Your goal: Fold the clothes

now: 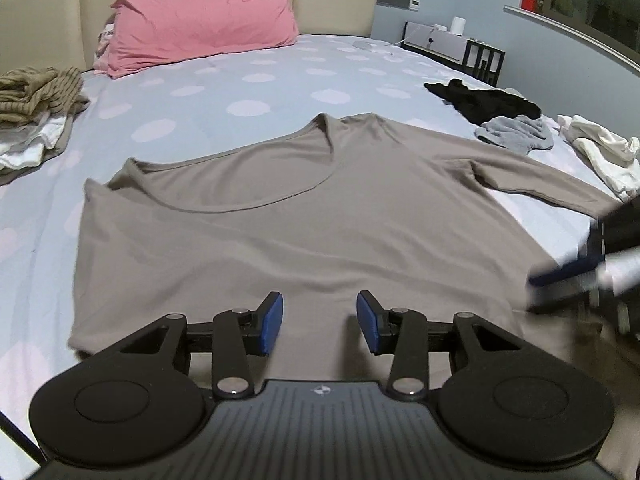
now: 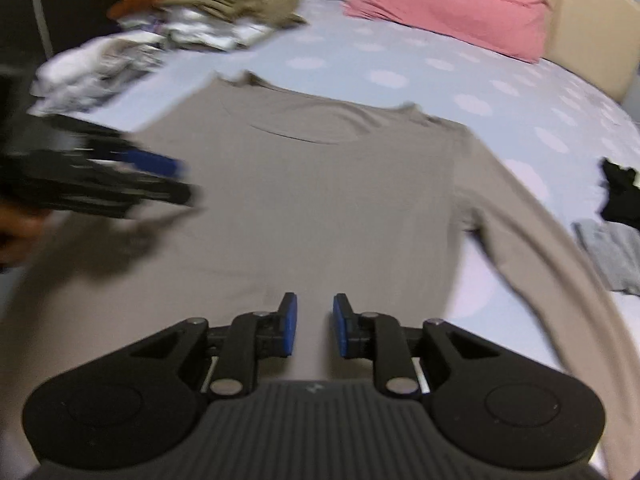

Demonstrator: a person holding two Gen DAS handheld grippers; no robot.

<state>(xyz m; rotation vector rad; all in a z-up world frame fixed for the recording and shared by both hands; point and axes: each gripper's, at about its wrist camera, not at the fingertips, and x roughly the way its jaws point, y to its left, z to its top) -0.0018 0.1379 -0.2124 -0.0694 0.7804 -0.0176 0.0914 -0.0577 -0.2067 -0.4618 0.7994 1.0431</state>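
Both grippers hang over the taupe long-sleeved shirt, and neither holds anything.

Your left gripper has its blue pads about half apart, with only shirt fabric visible in the gap below them; your right gripper keeps a narrower gap, also empty. You see the shirt lying flat on the dotted bedsheet, neckline toward 12 o'clock, one sleeve running out toward 3 o'clock in the left wrist view. At 11 o'clock there lies the pink pillow, at 9 o'clock a striped clothes pile, at 2 o'clock a black garment, a grey one and a white one.
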